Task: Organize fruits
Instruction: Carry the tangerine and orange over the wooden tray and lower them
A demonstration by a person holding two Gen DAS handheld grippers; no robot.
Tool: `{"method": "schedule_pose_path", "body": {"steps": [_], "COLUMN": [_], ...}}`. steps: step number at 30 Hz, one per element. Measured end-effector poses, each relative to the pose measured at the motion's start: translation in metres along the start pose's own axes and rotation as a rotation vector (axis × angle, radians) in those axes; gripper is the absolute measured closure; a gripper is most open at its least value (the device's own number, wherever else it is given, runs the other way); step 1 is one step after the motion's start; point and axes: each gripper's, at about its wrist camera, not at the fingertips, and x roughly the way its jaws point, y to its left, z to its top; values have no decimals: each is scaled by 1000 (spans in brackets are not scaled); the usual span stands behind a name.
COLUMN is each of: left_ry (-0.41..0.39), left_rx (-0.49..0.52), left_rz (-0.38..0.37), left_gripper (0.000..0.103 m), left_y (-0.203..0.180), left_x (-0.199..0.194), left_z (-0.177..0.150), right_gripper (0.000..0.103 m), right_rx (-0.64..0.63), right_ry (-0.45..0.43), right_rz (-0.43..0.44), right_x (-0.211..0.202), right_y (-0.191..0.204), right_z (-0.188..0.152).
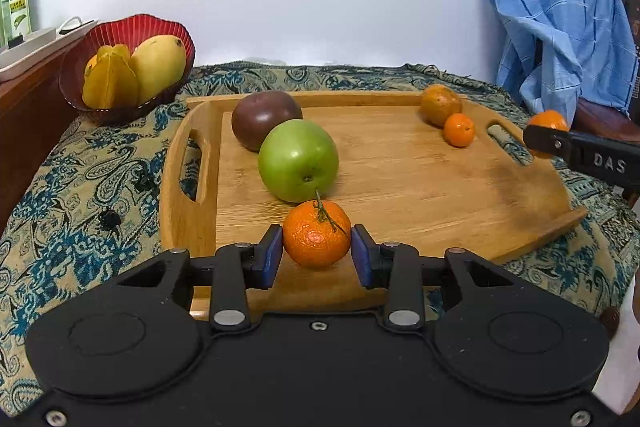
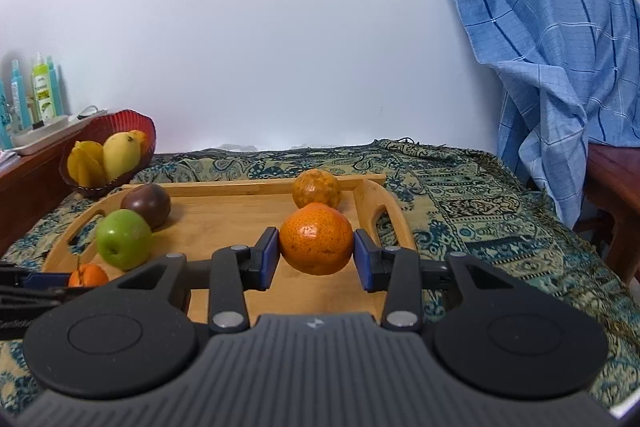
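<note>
Paisley cloth (image 1: 80, 187) covers the table under our wooden tray (image 1: 400, 179). Our left gripper (image 1: 317, 247) has its blue pads clamped on a small stemmed mandarin (image 1: 316, 239), held above the tray's near edge. Our right gripper (image 2: 316, 253) is clamped on a larger orange (image 2: 316, 243) near the tray's right handle. Beyond lie a green apple (image 1: 298, 159), touching a dark purple fruit (image 1: 262, 115), and a mottled orange (image 1: 440, 103) beside a tiny mandarin (image 1: 459, 129). At far left, a red bowl (image 1: 160, 27) holds a mango (image 1: 158, 65) and starfruit (image 1: 110, 79).
</note>
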Motion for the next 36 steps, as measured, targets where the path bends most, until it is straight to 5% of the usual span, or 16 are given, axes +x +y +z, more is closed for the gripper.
{"method": "schedule_pose_path", "body": {"steps": [15,36], "left_ry": [33,37], "left_rx": [0,-18], "left_rz": [-11,2], "left_gripper": [68,67], "left_y": [-1,5], "left_x": [26,47], "left_z": [11,21], "right_gripper": [59,59], "right_rx": [-46,-37], "right_ry": [122,161], "right_rz": [-17,-13], "right_x": [58,83], "right_y": [3,3], "right_z": [0,1]}}
